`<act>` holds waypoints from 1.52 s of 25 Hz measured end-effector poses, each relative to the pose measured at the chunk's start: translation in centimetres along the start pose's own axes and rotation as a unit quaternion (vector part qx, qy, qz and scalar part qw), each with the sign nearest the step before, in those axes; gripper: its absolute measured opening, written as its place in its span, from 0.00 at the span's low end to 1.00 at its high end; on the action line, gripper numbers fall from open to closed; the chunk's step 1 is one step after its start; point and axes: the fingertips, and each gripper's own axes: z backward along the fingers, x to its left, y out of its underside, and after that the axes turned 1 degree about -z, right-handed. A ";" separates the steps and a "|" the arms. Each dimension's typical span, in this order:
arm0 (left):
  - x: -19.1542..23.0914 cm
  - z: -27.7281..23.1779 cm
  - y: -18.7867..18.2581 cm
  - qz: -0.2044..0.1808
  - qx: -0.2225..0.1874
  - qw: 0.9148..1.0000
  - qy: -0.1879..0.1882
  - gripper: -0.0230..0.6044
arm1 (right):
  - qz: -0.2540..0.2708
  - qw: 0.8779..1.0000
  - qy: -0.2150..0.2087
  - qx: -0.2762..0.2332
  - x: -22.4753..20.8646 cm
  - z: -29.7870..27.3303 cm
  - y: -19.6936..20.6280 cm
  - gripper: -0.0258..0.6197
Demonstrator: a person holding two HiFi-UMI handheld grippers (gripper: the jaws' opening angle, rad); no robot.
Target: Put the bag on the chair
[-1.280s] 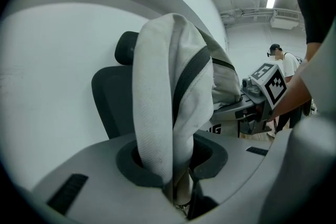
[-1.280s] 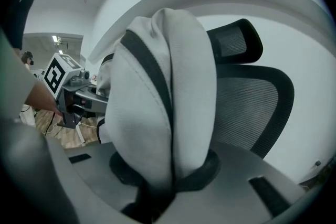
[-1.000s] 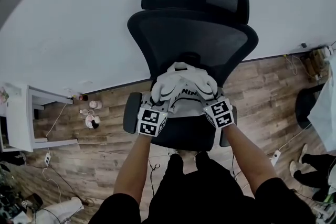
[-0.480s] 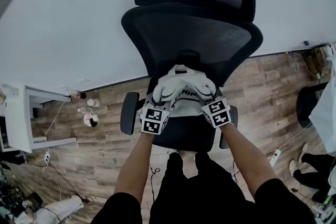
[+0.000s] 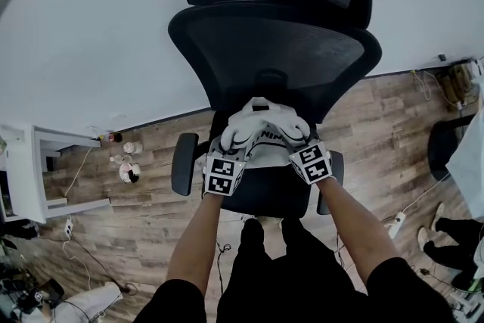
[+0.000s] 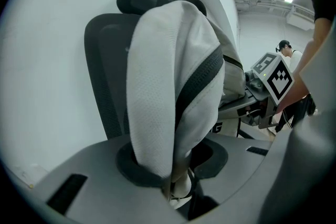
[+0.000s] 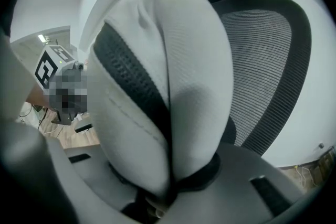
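A white bag (image 5: 263,129) with black trim hangs over the seat (image 5: 272,191) of a black mesh office chair (image 5: 276,49). My left gripper (image 5: 227,163) is shut on the bag's left side, where white mesh fabric (image 6: 163,97) is bunched between the jaws. My right gripper (image 5: 306,156) is shut on the bag's right side, its jaws pinching the white fabric (image 7: 163,92) and black trim. Both grippers hold the bag (image 7: 157,86) just in front of the chair's backrest (image 7: 268,60). The bag's underside is hidden, so I cannot tell whether it touches the seat.
The chair stands on a wooden floor (image 5: 136,223) against a white wall (image 5: 91,34). Armrests (image 5: 182,163) flank the seat. A white shelf unit (image 5: 38,178) stands at the left with small bottles (image 5: 128,166) near it. Cables and another person's legs (image 5: 461,234) are at the right.
The chair looks larger and closer in the head view. Both grippers with the bag have shifted slightly down and toward the seat.
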 end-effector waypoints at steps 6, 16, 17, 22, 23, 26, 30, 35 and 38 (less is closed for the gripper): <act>0.1 -0.5 0.5 -0.003 -0.002 1.000 -0.003 0.23 | 0.000 1.000 -0.003 -0.001 -0.2 -0.5 0.4 0.24; 0.4 0.5 1.2 -0.030 0.018 0.999 -0.008 0.55 | -0.016 1.000 -0.016 0.002 -0.3 0.2 1.5 0.57; 0.4 0.9 1.3 -0.032 0.016 0.999 -0.010 0.58 | -0.017 1.000 -0.012 -0.002 -0.4 0.5 1.5 0.58; 0.2 3.8 1.3 -0.025 -0.005 0.999 -0.028 0.63 | -0.023 0.999 0.008 -0.035 -0.8 3.4 1.1 0.61; 0.0 4.5 1.3 -0.021 -0.010 0.999 -0.031 0.63 | -0.022 0.999 0.011 -0.042 -0.6 4.2 1.0 0.61; -1.0 6.3 0.7 -0.012 -0.022 0.999 -0.033 0.63 | -0.018 0.998 0.014 -0.063 0.0 6.4 0.5 0.62; -2.3 8.1 -0.1 -0.007 -0.037 0.999 -0.034 0.63 | -0.014 0.995 0.014 -0.095 1.3 9.3 -0.8 0.62; -3.3 11.7 -2.6 -0.006 -0.080 0.995 -0.055 0.63 | -0.024 0.988 0.003 -0.150 3.5 13.4 -3.6 0.62; -4.0 13.8 -4.0 -0.004 -0.099 0.993 -0.065 0.62 | -0.009 0.985 0.001 -0.173 4.1 15.6 -5.3 0.59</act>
